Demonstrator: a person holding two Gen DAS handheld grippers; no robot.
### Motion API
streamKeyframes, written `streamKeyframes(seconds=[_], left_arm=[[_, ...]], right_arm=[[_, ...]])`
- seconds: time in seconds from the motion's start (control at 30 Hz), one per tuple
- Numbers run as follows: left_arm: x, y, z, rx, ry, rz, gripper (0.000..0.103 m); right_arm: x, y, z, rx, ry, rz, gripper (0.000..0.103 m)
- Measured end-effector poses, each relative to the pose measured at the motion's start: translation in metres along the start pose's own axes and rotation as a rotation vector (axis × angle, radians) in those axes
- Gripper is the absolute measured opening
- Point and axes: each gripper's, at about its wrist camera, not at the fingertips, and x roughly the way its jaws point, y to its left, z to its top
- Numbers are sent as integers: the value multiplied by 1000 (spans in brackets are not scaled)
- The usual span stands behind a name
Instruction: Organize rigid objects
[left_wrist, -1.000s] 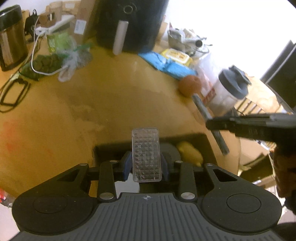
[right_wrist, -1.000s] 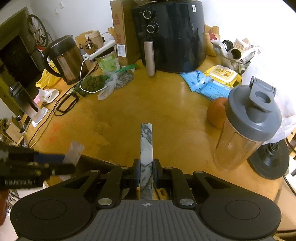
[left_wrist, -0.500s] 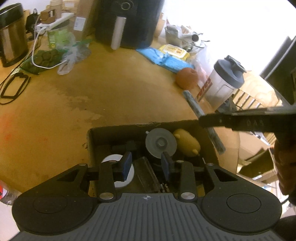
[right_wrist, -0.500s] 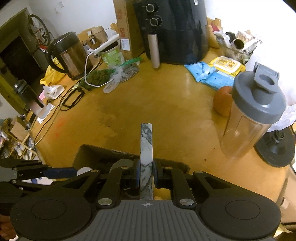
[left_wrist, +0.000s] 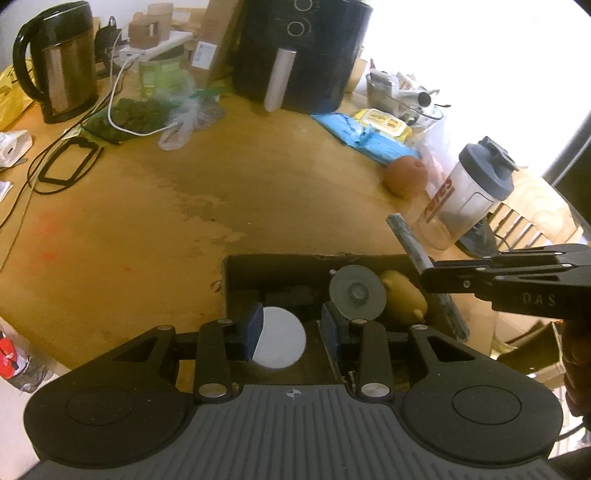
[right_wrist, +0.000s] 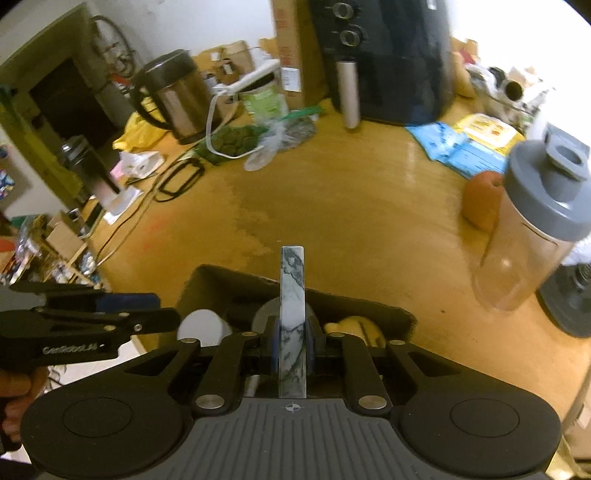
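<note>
A dark open box (left_wrist: 280, 264) sits at the near edge of the wooden table. It holds a white round lid (left_wrist: 279, 341), a grey disc (left_wrist: 356, 293) and a yellow rounded object (left_wrist: 402, 301). My left gripper (left_wrist: 291, 326) is open and empty, just above the box over the white lid. My right gripper (right_wrist: 291, 343) is shut on a marbled grey-white flat bar (right_wrist: 293, 295), held over the box (right_wrist: 221, 284). The bar also shows in the left wrist view (left_wrist: 413, 247), slanting over the box's right side.
A shaker bottle (right_wrist: 532, 229) and an orange fruit (right_wrist: 480, 203) stand at the right. A black air fryer (left_wrist: 299, 51), kettle (left_wrist: 55, 62), blue packets (left_wrist: 369, 136), bagged greens (left_wrist: 136, 114) and a cable loop (left_wrist: 66, 166) line the table's far side.
My left gripper opened and dropped the clear ridged block into the box, then drew back. My right gripper carried the marbled bar closer over the box.
</note>
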Motion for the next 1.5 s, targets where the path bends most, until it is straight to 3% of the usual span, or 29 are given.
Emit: streamKeyframes(seconds=[0.27, 0.37, 0.4, 0.6, 0.63, 0.73, 0.87, 1.13, 1.17, 1.2, 1.27, 1.5], left_arm=[[-8, 10, -6, -46, -13, 33, 35], [-11, 13, -9, -62, -13, 37, 35], [-12, 14, -10, -65, -13, 36, 35], [-15, 16, -13, -71, -5, 53, 35], [-14, 16, -14, -71, -1, 57, 35], [-14, 15, -14, -59, 14, 74, 39], [-15, 10, -12, -27, 18, 94, 53], [-13, -1, -8, 38, 30, 143, 55], [-14, -1, -7, 44, 26, 149, 65], [-15, -2, -7, 50, 15, 156, 84], [-19, -5, -6, 66, -20, 166, 94], [-21, -13, -1, 108, -61, 205, 101]], right_arm=[[8, 26, 1, -156, 16, 87, 17], [20, 37, 0, -235, 63, 88, 18], [25, 39, -1, -252, 78, 72, 22], [37, 38, -6, -238, 120, 54, 77], [37, 38, -7, -234, 119, 53, 82], [36, 36, -8, -209, 120, 42, 85], [35, 33, -8, -169, 112, 2, 92], [26, 23, -5, -87, 79, -86, 101], [24, 22, -5, -78, 74, -105, 102], [22, 20, -6, -71, 66, -118, 103], [18, 18, -7, -58, 50, -142, 103], [6, 13, -9, -24, 22, -224, 103]])
